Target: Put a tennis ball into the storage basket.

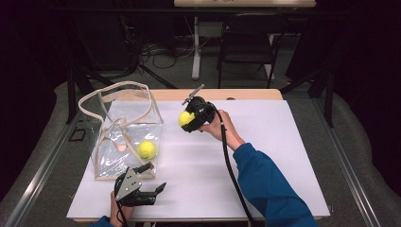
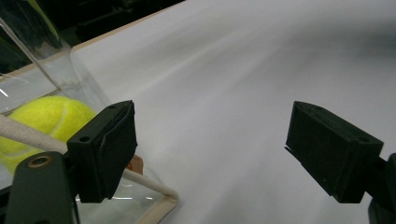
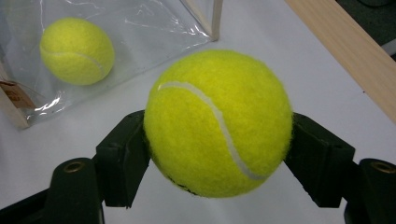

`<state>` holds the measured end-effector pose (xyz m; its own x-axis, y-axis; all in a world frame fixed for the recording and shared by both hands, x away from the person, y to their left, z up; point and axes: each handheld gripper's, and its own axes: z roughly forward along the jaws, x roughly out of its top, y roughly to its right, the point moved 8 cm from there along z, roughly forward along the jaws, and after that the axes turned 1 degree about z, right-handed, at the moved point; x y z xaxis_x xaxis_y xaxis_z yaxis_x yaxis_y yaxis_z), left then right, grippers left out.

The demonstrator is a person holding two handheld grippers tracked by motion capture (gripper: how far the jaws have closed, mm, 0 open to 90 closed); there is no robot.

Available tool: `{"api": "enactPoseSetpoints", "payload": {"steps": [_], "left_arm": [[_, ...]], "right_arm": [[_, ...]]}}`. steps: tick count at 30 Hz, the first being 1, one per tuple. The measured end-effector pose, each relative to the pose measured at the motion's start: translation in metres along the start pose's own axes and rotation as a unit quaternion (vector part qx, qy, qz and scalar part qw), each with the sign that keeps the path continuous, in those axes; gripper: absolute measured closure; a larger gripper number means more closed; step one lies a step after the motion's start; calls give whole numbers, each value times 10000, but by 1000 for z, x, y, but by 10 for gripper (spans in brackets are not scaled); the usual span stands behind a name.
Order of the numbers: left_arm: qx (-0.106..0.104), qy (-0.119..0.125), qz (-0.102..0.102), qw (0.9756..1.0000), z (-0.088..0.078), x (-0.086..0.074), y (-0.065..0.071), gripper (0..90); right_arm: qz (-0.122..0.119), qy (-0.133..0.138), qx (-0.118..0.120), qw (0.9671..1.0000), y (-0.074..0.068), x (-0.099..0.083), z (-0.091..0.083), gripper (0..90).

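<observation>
My right gripper (image 1: pixel 185 119) is shut on a yellow tennis ball (image 1: pixel 185 118), held above the white table mat just right of a clear plastic tote bag (image 1: pixel 124 137). In the right gripper view the held ball (image 3: pixel 218 122) sits squeezed between both jaws. A second tennis ball (image 1: pixel 147 150) lies inside the bag (image 3: pixel 140 28), and that ball (image 3: pixel 77 50) shows through the plastic. My left gripper (image 1: pixel 153 182) stands open near the table's front edge, by the bag's front right corner. In the left gripper view its fingers are wide apart over bare mat, with the bagged ball (image 2: pixel 44 123) at the left.
The white mat (image 1: pixel 265 151) covers most of the wooden table (image 1: pixel 246 94). The bag's cream handles (image 1: pixel 113 92) stand up at the back left. A dark chair (image 1: pixel 248 42) and a table leg are on the floor beyond the far edge.
</observation>
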<state>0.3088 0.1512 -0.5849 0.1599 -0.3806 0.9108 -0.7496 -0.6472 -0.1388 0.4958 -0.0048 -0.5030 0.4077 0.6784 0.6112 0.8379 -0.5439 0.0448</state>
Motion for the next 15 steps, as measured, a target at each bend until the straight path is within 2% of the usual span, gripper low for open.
{"api": "enactPoseSetpoints", "payload": {"steps": [15], "left_arm": [[-12,-3,-5,10000,0,0,0,159]], "right_arm": [[-113,55,-33,9999,-1,13,-14,266]]}}
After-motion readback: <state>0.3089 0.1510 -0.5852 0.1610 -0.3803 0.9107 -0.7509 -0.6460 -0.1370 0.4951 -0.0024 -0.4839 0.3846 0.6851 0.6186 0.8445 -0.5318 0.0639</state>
